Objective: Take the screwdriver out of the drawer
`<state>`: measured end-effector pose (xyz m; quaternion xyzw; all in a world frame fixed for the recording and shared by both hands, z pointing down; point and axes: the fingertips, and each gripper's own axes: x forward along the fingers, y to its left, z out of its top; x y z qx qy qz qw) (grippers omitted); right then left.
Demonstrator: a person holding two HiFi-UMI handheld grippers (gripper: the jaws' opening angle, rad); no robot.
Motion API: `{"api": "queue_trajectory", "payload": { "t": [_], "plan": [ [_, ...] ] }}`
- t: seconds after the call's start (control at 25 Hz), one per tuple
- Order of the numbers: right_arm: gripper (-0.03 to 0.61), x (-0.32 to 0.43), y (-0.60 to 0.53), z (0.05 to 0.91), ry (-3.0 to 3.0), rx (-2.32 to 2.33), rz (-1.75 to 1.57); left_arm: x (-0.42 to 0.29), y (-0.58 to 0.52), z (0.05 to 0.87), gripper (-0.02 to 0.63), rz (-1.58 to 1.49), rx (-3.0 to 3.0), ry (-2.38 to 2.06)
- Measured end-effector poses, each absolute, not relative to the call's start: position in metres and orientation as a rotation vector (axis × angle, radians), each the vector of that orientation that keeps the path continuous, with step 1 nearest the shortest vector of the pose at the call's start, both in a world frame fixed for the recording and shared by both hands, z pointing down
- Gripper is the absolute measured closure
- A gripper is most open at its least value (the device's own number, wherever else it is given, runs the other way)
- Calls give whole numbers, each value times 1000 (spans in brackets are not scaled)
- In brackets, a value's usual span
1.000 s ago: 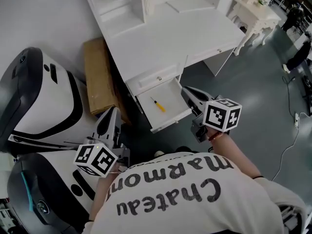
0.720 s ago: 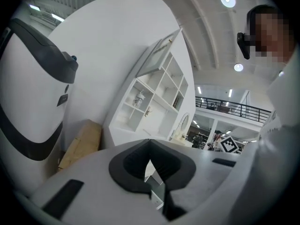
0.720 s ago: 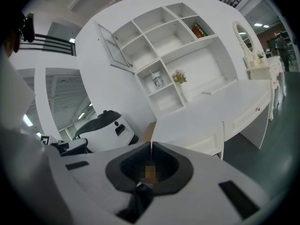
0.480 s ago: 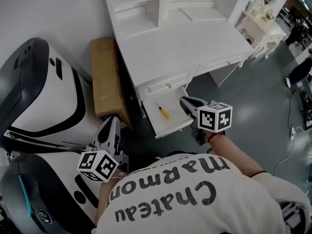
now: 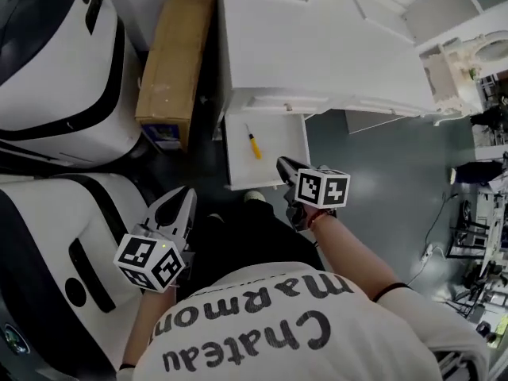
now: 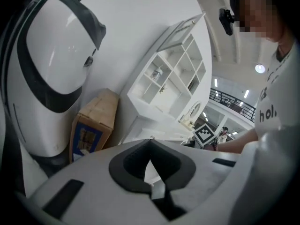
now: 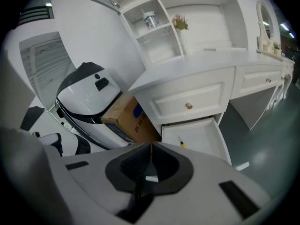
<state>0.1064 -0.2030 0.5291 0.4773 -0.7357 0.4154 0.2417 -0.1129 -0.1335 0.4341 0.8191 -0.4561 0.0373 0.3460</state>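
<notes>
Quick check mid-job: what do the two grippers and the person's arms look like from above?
The left gripper and right gripper both have pale grey tapering shells, with dark grey pads lining the inside. Each carries a white cube printed with black square markers: the left cube and the right cube. The person wears a white shirt with dark lettering, forearms bare.

Desk (image 5: 317, 46) and open drawer (image 5: 278, 145): smooth white painted finish, slight sheen, with a brass-coloured metal knob (image 7: 189, 106). Screwdriver (image 5: 253, 143): yellow plastic handle, thin metal-looking shaft. Ten o'clock of the drawer, matt brown cardboard box (image 5: 175, 54); nine o'clock, glossy white-and-black plastic shell (image 5: 55, 62); three o'clock, smooth grey floor (image 5: 373, 173), faintly shiny.
</notes>
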Motion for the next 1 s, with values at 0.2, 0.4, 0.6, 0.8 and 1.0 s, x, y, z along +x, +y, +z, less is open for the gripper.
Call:
{"api": "queue_trajectory", "payload": {
  "t": [0.2, 0.4, 0.6, 0.8, 1.0],
  "plan": [
    [549, 123, -199, 613, -1800, 1231, 1190, -121, -93, 502, 592, 241, 1972, -1211],
    [549, 140, -211, 692, -1633, 1121, 1125, -127, -64, 544, 592, 283, 1795, -1263],
    [549, 146, -238, 751, -1552, 932, 818, -118, -52, 590, 592, 326, 1653, -1276],
    [541, 143, -248, 795, -1536, 669, 677, -94, -47, 620, 591, 284, 1500, -1282],
    [380, 137, -256, 840, -1500, 554, 692, -91, -64, 638, 592, 240, 1433, -1330]
  ]
}}
